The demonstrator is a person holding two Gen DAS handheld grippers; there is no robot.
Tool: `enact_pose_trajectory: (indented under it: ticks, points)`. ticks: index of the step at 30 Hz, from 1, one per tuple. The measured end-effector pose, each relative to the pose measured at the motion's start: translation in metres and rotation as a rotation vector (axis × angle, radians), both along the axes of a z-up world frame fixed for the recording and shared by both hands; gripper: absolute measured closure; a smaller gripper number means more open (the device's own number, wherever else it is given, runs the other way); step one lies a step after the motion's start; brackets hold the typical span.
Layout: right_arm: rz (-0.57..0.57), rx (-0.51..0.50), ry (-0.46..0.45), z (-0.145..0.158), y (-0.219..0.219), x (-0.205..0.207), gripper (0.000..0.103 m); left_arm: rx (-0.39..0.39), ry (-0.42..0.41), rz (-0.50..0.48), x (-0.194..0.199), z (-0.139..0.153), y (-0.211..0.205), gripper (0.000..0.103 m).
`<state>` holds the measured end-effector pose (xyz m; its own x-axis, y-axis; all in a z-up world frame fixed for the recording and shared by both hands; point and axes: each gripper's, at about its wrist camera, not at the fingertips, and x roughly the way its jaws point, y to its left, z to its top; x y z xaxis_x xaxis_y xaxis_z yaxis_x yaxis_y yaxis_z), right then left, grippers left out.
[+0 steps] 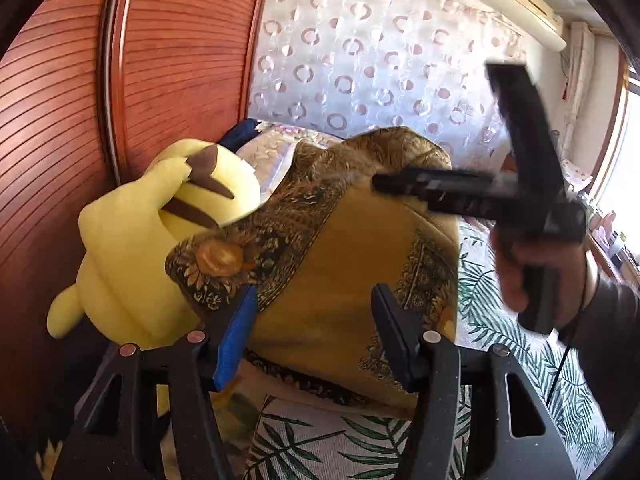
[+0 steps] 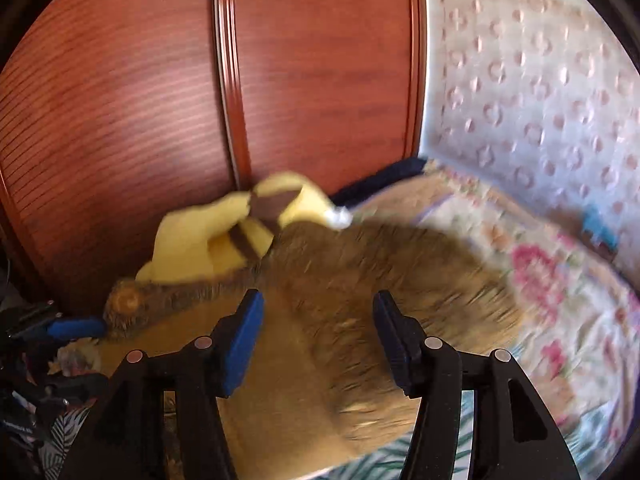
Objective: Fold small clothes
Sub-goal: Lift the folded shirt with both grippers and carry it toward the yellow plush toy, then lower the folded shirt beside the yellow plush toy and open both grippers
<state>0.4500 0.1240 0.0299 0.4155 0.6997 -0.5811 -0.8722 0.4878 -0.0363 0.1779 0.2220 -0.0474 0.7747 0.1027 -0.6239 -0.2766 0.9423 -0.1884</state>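
Here both the left claw (image 1: 314,304) and right claw (image 2: 318,312) gape empty above the yellow cloth (image 1: 344,264).

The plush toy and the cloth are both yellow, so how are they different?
The plush toy is plain pale yellow with a few brown stripes; the cloth is darker mustard with a patterned brown border and a sunflower. The toy is puffy and stuffed; the cloth is thin and lies draped in folds. The toy sits against the wooden wardrobe; the cloth lies nearer the grippers. Both rest on the bed.

Both the left gripper (image 1: 314,308) and right gripper (image 2: 318,314) point downward, jaws apart, gripping nothing.
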Motion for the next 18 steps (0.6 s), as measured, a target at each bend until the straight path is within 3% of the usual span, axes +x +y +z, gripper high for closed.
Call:
enact_pose_trajectory:
  ticks: [7, 11, 13, 18]
  points:
    - [-0.035, -0.01, -0.018, -0.031, 0.016, -0.001, 0.041, 0.022, 0.004, 0.039, -0.016, 0.002, 0.007, 0.041]
    - [-0.04, -0.037, -0.062, -0.024, 0.023, -0.007, 0.041, 0.044, -0.008, 0.038, -0.024, 0.009, 0.004, 0.039]
    - [-0.056, -0.035, -0.057, -0.02, 0.02, -0.013, 0.041, 0.067, -0.016, 0.025, -0.027, 0.015, -0.001, 0.033]
    - [-0.094, 0.0, -0.057, 0.002, -0.005, -0.041, 0.041, 0.103, -0.049, -0.01, -0.036, 0.027, -0.013, 0.033]
